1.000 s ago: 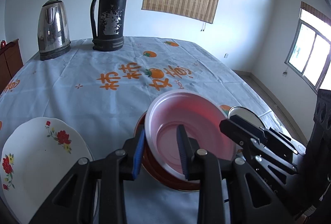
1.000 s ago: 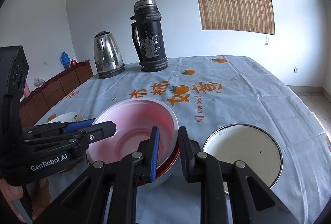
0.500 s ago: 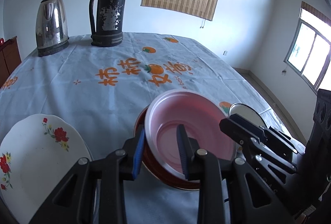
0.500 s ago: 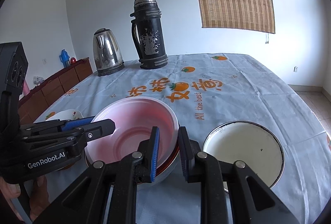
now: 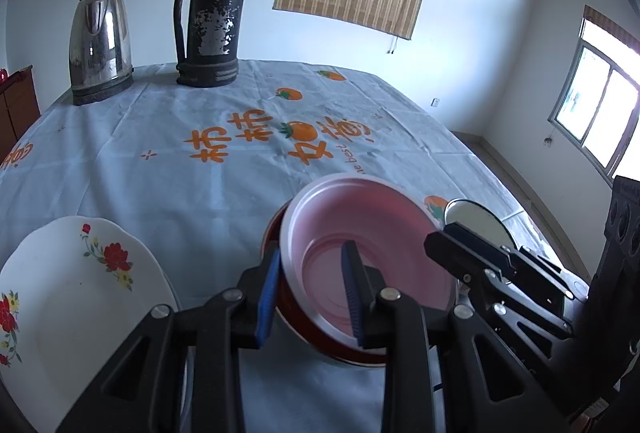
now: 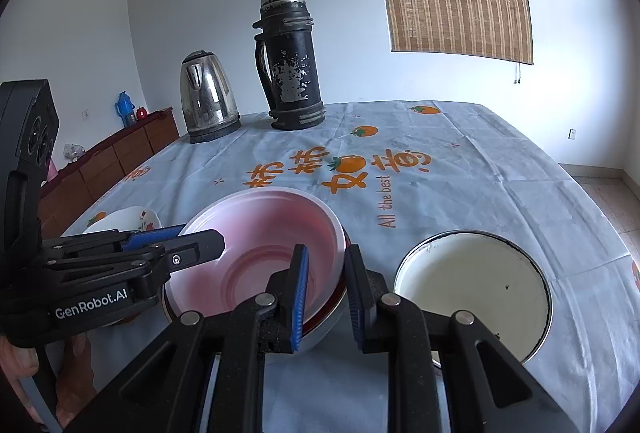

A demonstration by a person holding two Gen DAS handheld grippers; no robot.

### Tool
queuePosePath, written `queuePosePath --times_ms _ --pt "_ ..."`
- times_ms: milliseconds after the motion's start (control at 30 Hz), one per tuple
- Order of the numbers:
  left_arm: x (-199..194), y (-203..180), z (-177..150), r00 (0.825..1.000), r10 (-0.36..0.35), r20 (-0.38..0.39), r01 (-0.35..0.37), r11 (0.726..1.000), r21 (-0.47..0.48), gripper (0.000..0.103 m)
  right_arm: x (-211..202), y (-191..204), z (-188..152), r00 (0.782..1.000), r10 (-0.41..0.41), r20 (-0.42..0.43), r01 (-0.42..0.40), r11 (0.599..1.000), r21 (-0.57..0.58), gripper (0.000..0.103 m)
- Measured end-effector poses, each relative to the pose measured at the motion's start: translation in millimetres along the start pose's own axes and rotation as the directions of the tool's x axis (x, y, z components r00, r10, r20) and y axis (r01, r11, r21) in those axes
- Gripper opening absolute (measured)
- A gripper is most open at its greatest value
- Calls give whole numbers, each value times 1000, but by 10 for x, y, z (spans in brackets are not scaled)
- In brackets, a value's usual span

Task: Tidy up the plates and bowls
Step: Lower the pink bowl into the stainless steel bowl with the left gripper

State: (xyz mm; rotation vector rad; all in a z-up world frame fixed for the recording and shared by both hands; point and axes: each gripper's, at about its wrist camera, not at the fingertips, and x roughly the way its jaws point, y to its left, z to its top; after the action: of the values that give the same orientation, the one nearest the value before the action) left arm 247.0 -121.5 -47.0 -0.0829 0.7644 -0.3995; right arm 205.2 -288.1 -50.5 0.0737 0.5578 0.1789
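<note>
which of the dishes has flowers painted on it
The white plate beside the left gripper: red flowers on its face. The pink bowl and the dark-rimmed cream plate are plain.

Both views are taken low from the tabletop's near edge, faced toward the far edge; the pink bowl [image 5: 368, 233] [image 6: 272, 237] is shared close-up.

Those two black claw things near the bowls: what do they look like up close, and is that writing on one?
Both are matte black plastic linkages joined by silver round pins. The left gripper and right gripper each end in two flat fingers faced with ribbed blue pads. The left one's side reads "GenRobot.AI" in white, beneath a black camera block. A bare hand holds it; no cables show.
</note>
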Motion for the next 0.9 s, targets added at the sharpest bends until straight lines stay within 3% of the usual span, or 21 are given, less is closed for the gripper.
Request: queuePosePath --times_ms 900 --pt "-20 -23 -33 1000 -4 3 4 1000 27 32 -18 22 -18 1000 -8 6 8 1000 -24 21"
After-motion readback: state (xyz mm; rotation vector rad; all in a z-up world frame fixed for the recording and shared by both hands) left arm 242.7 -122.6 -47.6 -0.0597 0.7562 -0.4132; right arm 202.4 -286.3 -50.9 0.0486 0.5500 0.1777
